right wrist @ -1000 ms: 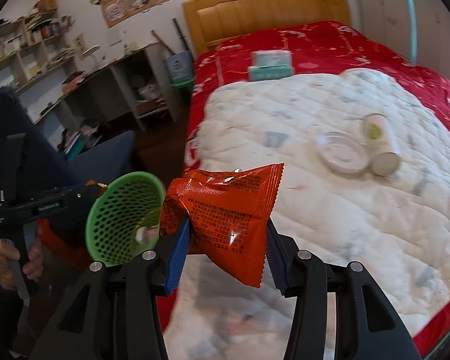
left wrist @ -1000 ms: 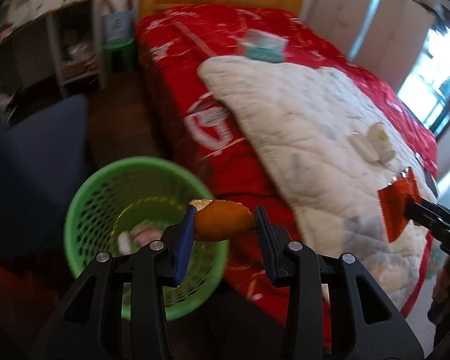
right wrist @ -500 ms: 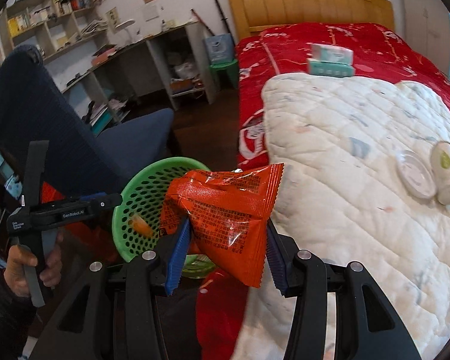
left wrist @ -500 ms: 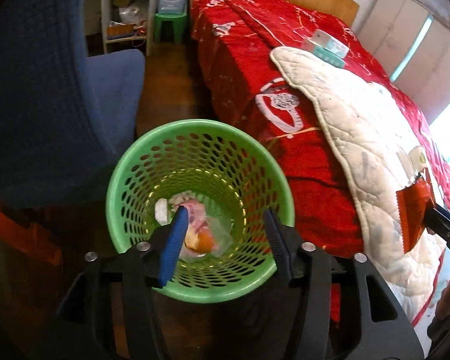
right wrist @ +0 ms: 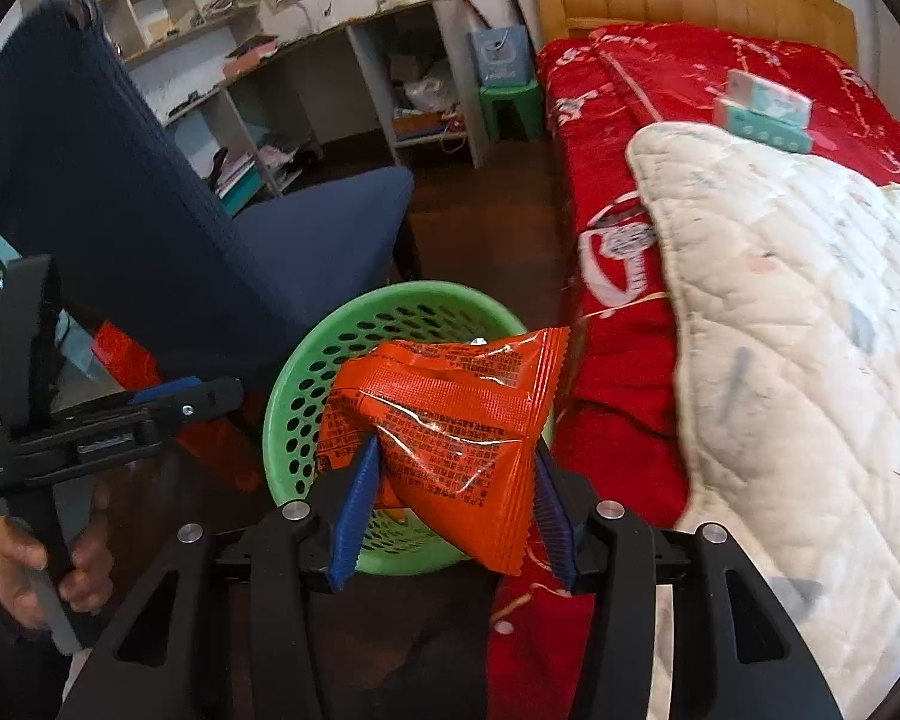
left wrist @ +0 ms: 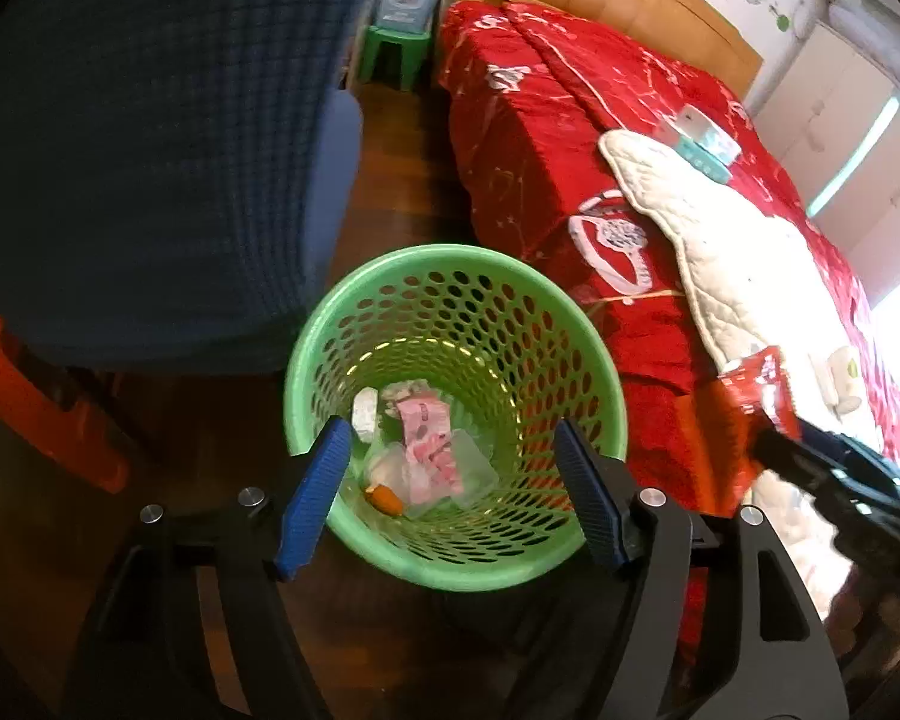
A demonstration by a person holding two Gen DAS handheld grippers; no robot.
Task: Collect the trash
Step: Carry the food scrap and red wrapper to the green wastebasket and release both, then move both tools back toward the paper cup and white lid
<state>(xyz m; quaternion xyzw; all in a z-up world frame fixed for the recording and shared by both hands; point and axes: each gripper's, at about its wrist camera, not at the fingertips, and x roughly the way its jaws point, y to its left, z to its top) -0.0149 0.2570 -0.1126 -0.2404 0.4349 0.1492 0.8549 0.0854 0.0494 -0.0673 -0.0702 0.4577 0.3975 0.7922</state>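
Left gripper (left wrist: 450,495) hangs over the green bin (left wrist: 594,360), jaws opening, nothing between them. Right gripper (right wrist: 450,510) squeezes an orange bag (right wrist: 450,414) above the bin, beside the bed (right wrist: 606,360).

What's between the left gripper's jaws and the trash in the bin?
Nothing: in the left wrist view the opening jaws of the left gripper frame the bin, trash at its bottom.

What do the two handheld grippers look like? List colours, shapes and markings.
Both the left gripper and right gripper have black angular frames with triangular cut-outs, silver round bolts and blue ribbed fingers. Seen from the side, the left one has a black pistol-style handle and small white lettering.
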